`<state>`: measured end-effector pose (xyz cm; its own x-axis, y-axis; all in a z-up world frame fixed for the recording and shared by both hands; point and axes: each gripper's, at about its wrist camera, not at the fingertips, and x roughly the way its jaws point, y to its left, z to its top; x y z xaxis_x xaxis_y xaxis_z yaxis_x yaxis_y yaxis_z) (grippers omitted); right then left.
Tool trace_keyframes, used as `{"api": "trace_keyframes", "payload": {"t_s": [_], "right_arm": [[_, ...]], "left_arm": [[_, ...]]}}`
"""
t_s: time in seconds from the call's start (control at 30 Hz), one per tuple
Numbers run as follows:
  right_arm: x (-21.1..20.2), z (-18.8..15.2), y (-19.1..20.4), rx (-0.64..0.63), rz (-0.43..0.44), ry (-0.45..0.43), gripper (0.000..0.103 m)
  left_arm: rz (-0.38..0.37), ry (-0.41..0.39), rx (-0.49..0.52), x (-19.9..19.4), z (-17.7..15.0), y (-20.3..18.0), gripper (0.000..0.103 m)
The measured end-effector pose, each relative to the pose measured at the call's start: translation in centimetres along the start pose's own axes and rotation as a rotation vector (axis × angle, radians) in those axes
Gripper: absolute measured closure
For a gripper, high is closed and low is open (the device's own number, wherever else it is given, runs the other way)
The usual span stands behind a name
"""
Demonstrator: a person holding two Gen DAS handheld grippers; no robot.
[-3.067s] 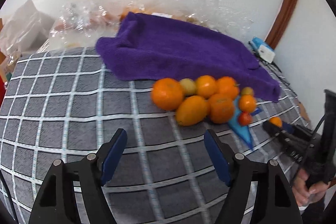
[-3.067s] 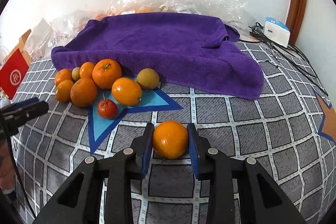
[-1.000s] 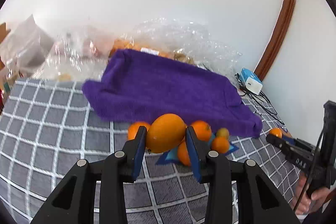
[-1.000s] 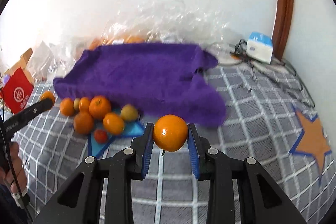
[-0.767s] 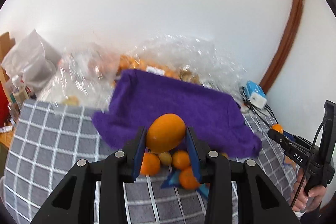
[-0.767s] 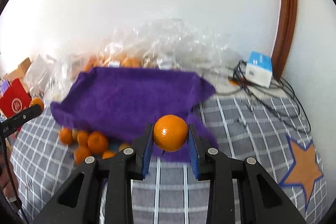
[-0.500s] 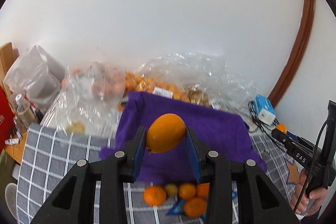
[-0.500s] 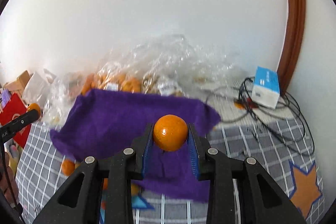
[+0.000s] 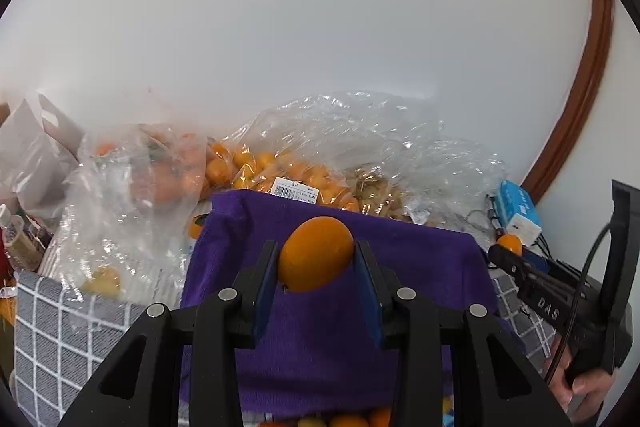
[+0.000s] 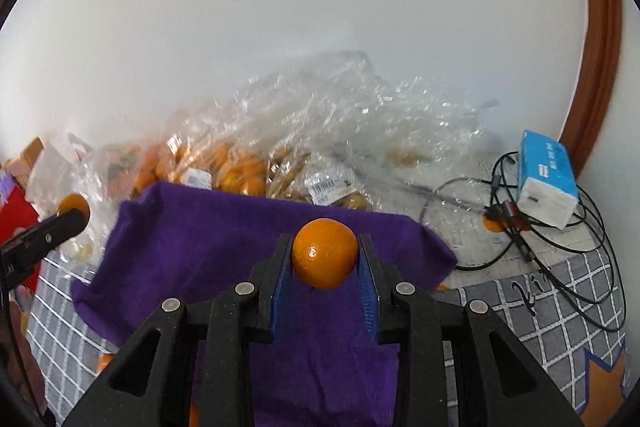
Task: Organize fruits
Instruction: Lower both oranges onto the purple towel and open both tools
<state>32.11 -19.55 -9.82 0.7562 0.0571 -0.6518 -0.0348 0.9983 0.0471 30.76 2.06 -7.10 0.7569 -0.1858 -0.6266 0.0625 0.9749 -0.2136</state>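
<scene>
My left gripper (image 9: 316, 259) is shut on an oval orange fruit (image 9: 316, 254) and holds it in the air above the purple towel (image 9: 336, 347). My right gripper (image 10: 324, 259) is shut on a round orange (image 10: 325, 253), also held above the purple towel (image 10: 224, 239). A few loose fruits (image 9: 344, 419) show below the towel's near edge. The right gripper with its orange (image 9: 510, 245) shows at the right of the left wrist view. The left gripper's tip with its fruit (image 10: 72, 205) shows at the left of the right wrist view.
Clear plastic bags of oranges (image 9: 280, 171) lie behind the towel against the white wall. A blue-and-white box (image 10: 546, 179) with tangled cables (image 10: 560, 259) sits at the right. The cloth is grey checked (image 9: 56, 339) with an orange star patch (image 10: 608, 379).
Both grippers have risen and moved forward over the purple towel, each still holding its fruit. The loose fruit pile has dropped to the bottom edge of view.
</scene>
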Motion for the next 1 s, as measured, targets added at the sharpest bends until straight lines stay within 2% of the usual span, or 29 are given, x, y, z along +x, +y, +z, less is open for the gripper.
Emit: {"api": "trace_keyframes", "payload": {"t_s": [0.13, 0.23, 0.33, 0.47, 0.7, 0.87, 1.0], "right_arm": [[1.6, -0.4, -0.4, -0.007, 0.022, 0.040, 0.072], [2.4, -0.8, -1.1, -0.001, -0.004, 0.050, 0.072], [3.7, -1.2, -2.2, 0.048, 0.003, 0.083, 0.072], [5.2, -1.9, -2.7, 0.062, -0.013, 0.120, 0.072], [6.9, -2.6, -2.2, 0.037, -0.026, 0.155, 0.072], [7.8, -2.9, -1.6, 0.020, -0.026, 0.186, 0.072], [8.3, -3.2, -1.2, 0.011, -0.030, 0.201, 0.072]], "left_arm": [[0.002, 0.014, 0.007, 2.1, 0.0, 0.1, 0.067], [0.018, 0.070, 0.012, 4.1, -0.6, 0.6, 0.067], [0.050, 0.088, 0.021, 5.3, -1.2, 1.1, 0.067], [0.036, 0.156, 0.009, 7.2, -2.1, 1.5, 0.067], [0.025, 0.188, 0.047, 8.1, -2.8, 0.9, 0.067], [0.039, 0.215, 0.044, 8.8, -3.0, 1.0, 0.067], [0.023, 0.235, 0.039, 9.2, -3.2, 1.0, 0.067]]}}
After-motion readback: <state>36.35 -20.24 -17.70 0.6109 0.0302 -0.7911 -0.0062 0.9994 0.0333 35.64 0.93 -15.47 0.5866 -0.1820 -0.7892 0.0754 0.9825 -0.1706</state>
